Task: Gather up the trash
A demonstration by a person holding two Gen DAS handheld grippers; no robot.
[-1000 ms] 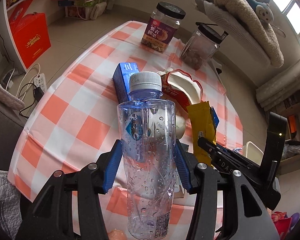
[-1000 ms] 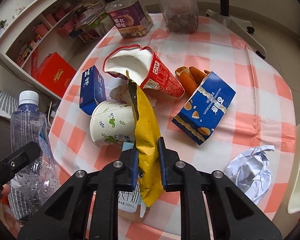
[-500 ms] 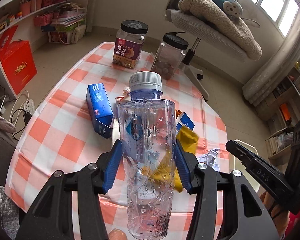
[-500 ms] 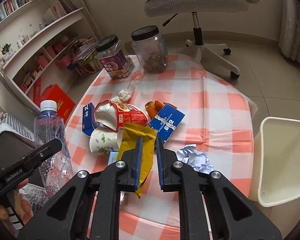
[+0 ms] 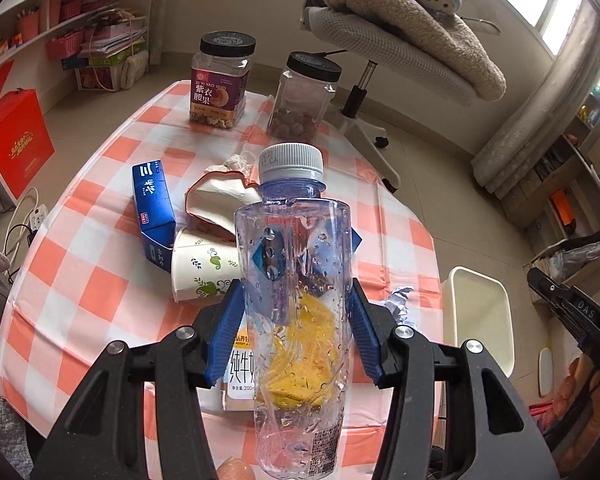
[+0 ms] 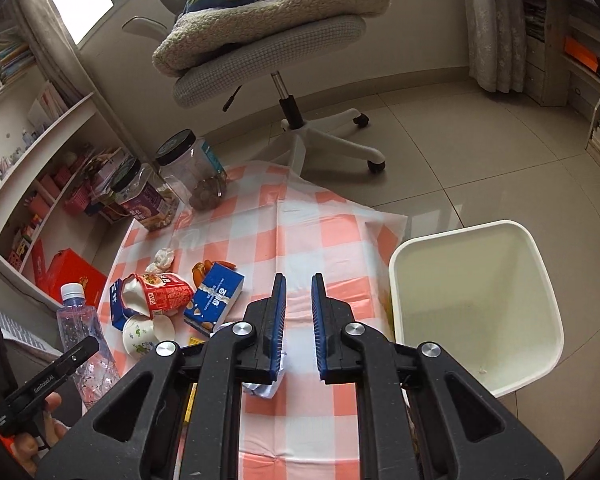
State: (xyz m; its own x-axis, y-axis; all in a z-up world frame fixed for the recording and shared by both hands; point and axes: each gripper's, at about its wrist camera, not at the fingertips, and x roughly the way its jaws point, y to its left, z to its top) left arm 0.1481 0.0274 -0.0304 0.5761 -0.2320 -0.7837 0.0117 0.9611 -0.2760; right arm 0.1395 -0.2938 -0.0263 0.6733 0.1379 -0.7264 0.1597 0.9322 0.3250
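Left gripper (image 5: 296,332): blue pads clamped on the bottle (image 5: 294,300) at mid-body, cap up, bottle upright and held above the near table edge. The bottle is clear plastic, looks nearly empty, with droplets on the wall. Judged light, thin-walled and springy; wet skin could slip, and a harder squeeze would likely buckle it. The mid-body hold below the shoulder looks sound.

Right gripper (image 6: 299,320): jaws apart by a narrow gap, nothing between them. It hangs over the table's right side, with the bin (image 6: 540,264) at 2 o'clock, on the floor just beside the table (image 6: 320,232). Only a small fleck shows inside the bin.

Yellow wrapper (image 5: 300,344): seen through the bottle at the near table edge; whether it lies flat cannot be told. Judged limp and weightless; pinch an edge.

Other trash, at about 10 o'clock of the right gripper:
- paper cup (image 6: 140,334), on its side; soft, grip the rim.
- red carton (image 6: 156,294), torn open; crushable.
- blue box (image 6: 214,300); stiff card, take across the narrow faces.
- paper ball (image 5: 396,300), near the right edge; light, takes any grip.
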